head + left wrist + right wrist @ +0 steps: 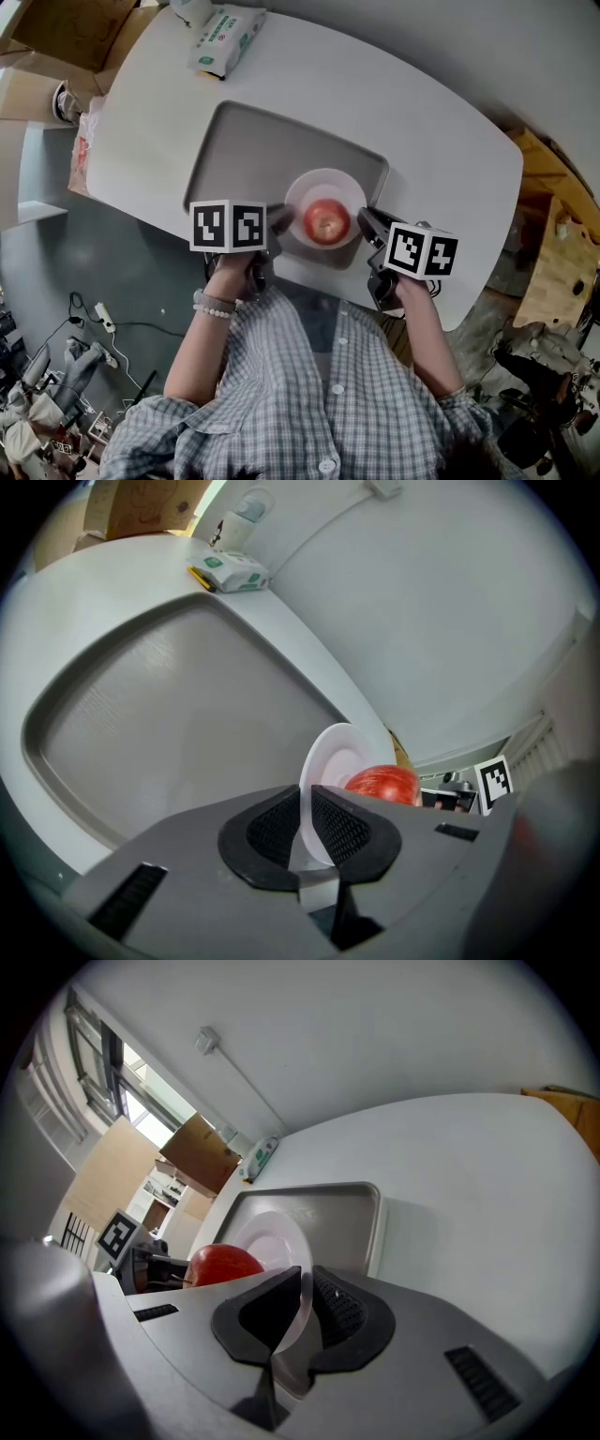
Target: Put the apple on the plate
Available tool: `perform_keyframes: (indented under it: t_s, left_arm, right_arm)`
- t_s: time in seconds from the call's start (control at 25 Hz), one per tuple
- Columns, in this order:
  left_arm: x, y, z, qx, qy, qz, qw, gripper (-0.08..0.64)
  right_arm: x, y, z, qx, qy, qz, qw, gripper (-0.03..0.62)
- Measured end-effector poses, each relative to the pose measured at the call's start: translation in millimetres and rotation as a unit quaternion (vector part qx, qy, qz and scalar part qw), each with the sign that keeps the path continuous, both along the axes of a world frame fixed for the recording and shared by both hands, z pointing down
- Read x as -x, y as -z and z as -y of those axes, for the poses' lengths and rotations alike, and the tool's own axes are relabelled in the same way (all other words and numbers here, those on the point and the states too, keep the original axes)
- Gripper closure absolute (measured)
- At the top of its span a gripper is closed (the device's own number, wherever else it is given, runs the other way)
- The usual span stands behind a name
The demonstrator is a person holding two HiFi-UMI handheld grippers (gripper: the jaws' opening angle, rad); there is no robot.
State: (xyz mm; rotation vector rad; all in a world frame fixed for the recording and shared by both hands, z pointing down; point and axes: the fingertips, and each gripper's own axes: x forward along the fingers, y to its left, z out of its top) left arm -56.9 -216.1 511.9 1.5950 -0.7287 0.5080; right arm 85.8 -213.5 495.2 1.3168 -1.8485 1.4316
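White tabletop, grey tray: at its near edge the plate, apple resting on it, is clamped at opposite rims by the fingers of the left gripper and right gripper. The apple could be rolled off by uneven tilt.

The apple has glossy red skin with a small highlight. The plate is smooth, white and faintly shiny. The tray is matt grey with a fine brushed grain. The table is smooth matt white. The pads of the left gripper are black with a fine grid texture; its body looks like matt grey plastic. The shirt is checked woven cloth. The pack has a shiny plastic wrap.
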Motion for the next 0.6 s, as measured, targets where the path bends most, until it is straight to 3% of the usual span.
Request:
perform_keyframes:
  t_s: [0.6]
  left_arm:
    - [47.8, -27.2, 17.9, 0.011, -0.015, 0.037, 0.9991, 0.518]
  right_arm:
    - [48.1, -32.0, 14.7, 0.028, 0.006, -0.006, 1.0, 0.541]
